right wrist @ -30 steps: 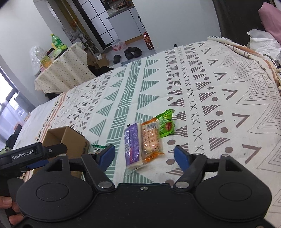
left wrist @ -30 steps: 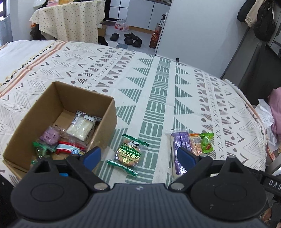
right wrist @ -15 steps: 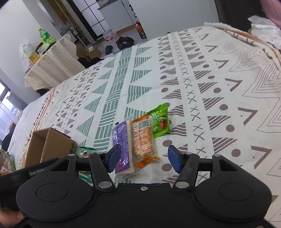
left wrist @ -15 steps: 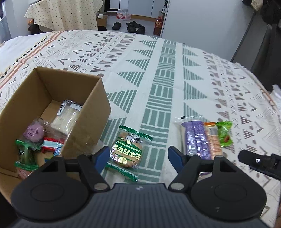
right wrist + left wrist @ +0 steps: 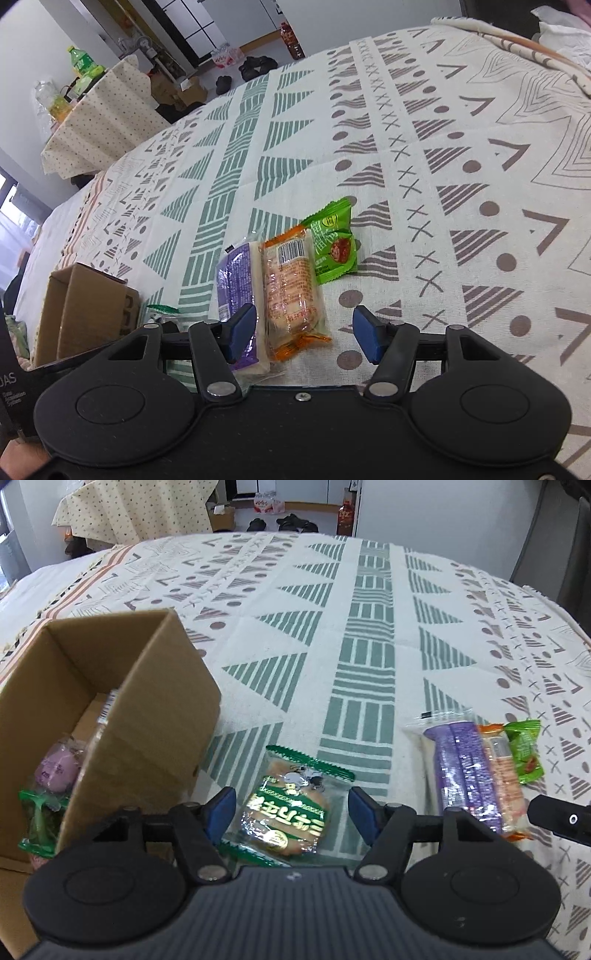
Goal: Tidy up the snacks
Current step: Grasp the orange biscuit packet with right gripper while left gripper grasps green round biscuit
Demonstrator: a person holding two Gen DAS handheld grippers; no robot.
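Both tongs have dropped closer to the patterned bedspread [image 5: 369,635] over the last second, and the packets now loom larger ahead of me. My left tongs [image 5: 291,809] stand wide apart with nothing gripped, their blue pads either side of the green-edged biscuit packet [image 5: 291,808], which lies flat on the bedspread just to the right of the cardboard box [image 5: 162,716]. I can see that box open at the top, with a purple snack [image 5: 55,771] and a green wrapper [image 5: 37,816] inside against its near end.

Right of the biscuit packet, well clear of the box, three packets lie side by side: the purple packet [image 5: 461,775], the orange packet [image 5: 498,771] touching it, and the small green packet [image 5: 524,749] at the far end. My right tongs [image 5: 304,332] are also spread wide and hold nothing; they sit low over the near end of the orange packet [image 5: 291,288], the left pad over the purple packet [image 5: 236,280]. I see the small green packet [image 5: 332,243] just beyond, and the box [image 5: 85,310] far off to their left.
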